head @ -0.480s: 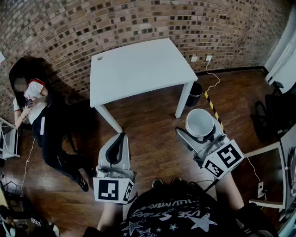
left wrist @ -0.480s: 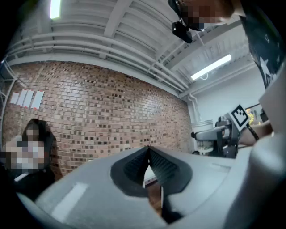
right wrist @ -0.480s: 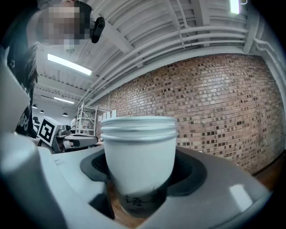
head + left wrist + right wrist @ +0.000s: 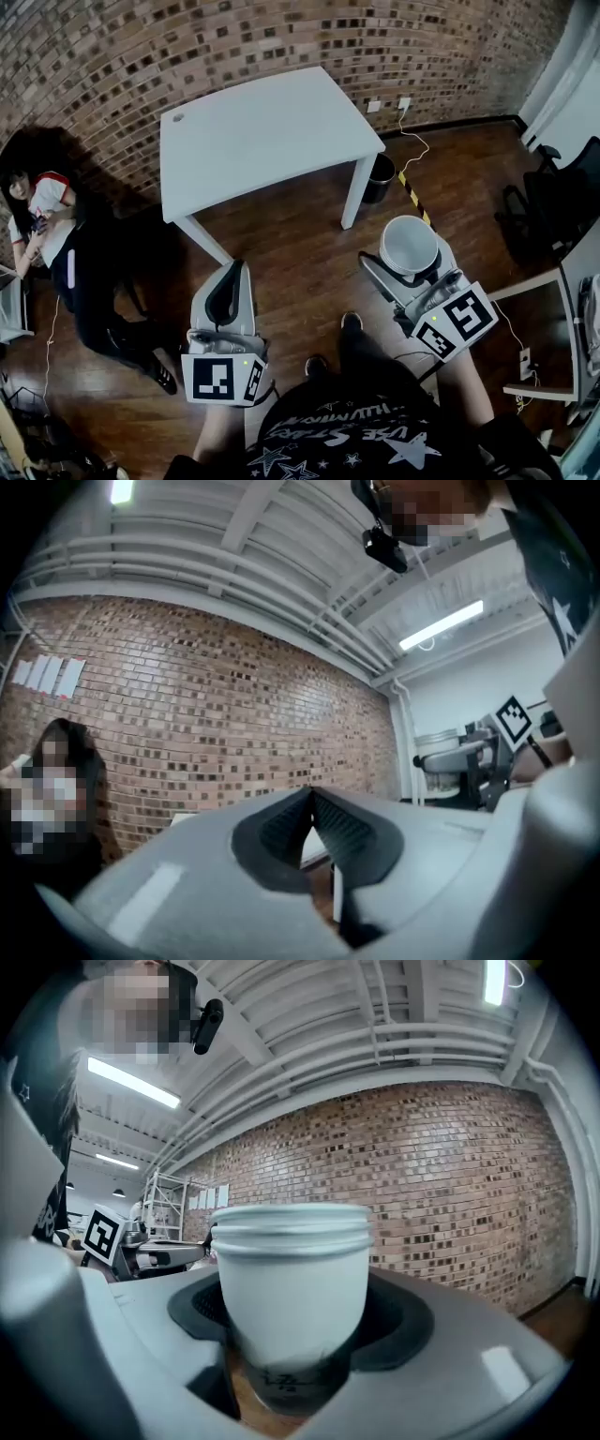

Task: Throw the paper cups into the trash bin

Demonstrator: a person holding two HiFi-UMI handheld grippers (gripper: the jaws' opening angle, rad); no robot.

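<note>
Above the wooden floor [image 4: 300,253], the right gripper [image 4: 410,267] clasps nested white paper cups [image 4: 409,244] upright between its jaws, mouth up. The left gripper [image 4: 234,274] is clenched on nothing, pads meeting. The small black trash bin [image 4: 379,178] stands beside a leg of the white table [image 4: 262,131], near the brick wall [image 4: 281,37], apart from both grippers

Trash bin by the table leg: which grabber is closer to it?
Right. The right gripper, gripping a paper cup, is nearest the trash bin; the left gripper sits farther away to the left.
</note>
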